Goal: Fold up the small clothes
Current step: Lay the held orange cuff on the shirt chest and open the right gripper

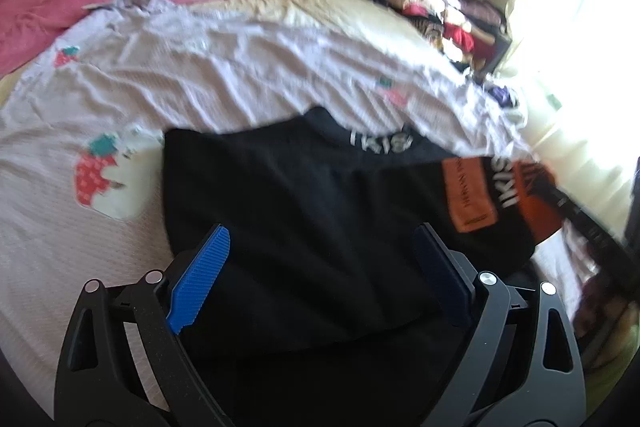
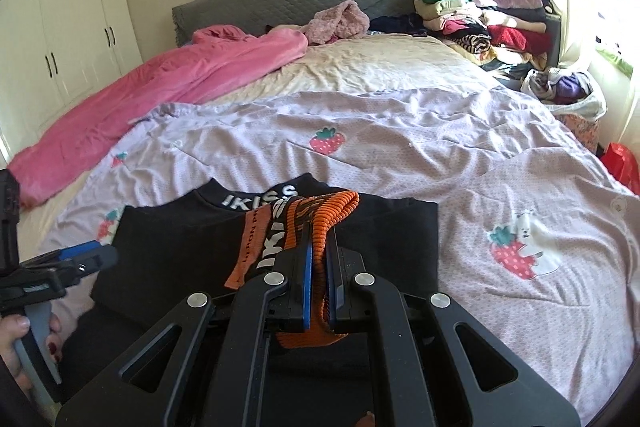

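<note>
A black top (image 2: 256, 247) lies flat on the strawberry-print bedspread (image 2: 460, 163) of the bed, its orange-and-black cuff (image 2: 320, 223) folded across the chest and pinched between the nearly closed jaws of the right gripper (image 2: 319, 267). The left gripper (image 1: 320, 255), jaws spread and empty, hovers over the body of the top. If the ribbed cuff clings to the pads on release, it may drag back and undo the fold; a careless left-hand placement could rumple the smooth body.
</note>
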A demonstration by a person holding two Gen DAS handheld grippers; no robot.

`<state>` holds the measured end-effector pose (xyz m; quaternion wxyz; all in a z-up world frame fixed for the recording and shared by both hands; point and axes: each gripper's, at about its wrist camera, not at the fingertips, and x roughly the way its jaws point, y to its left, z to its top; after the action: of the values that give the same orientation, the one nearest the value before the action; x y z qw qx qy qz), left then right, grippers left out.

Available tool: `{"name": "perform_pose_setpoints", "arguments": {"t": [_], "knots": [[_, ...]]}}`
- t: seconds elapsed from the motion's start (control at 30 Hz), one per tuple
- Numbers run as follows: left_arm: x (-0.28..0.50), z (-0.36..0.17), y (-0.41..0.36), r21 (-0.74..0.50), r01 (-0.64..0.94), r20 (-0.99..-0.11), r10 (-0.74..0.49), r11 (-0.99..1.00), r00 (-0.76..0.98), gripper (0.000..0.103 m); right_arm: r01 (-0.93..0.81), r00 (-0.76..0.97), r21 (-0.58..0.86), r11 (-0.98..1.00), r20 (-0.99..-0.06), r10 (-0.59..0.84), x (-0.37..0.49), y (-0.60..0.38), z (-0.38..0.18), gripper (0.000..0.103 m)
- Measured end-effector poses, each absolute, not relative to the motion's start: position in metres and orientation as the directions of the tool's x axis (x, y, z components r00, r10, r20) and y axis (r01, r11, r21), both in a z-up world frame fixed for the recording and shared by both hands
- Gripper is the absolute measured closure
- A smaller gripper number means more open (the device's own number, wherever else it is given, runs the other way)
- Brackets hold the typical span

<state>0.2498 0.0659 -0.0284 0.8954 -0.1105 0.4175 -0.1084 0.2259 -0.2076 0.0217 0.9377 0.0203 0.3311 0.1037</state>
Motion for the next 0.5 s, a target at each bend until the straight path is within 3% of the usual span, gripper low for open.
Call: {"name": "perform_pose_setpoints", "arguments": {"t": [0.07, 0.27, 0.5], "knots": [[0.251, -0.045, 0.068, -0.266, 0.085, -0.758, -0.263, 0.96, 0.597, 0.017, -0.127, 0.774, 0.084, 0.988, -0.614, 0.152, 0.223, -0.216, 0.018, 0.08], [0.244, -0.05, 0.077, -0.278, 0.084, -0.756, -0.272, 0.957, 0.596, 0.017, -0.055, 0.758, 0.124, 0.991, -0.641, 0.122, 0.216, -0.241, 0.003, 0.08], [0.241, -0.051, 0.071, -0.212, 0.101, -0.766, -0.229, 0.972, 0.601, 0.017, -0.12, 0.725, 0.091, 0.989, -0.673, 0.15, 0.208, -0.217, -0.01, 0.074]]}}
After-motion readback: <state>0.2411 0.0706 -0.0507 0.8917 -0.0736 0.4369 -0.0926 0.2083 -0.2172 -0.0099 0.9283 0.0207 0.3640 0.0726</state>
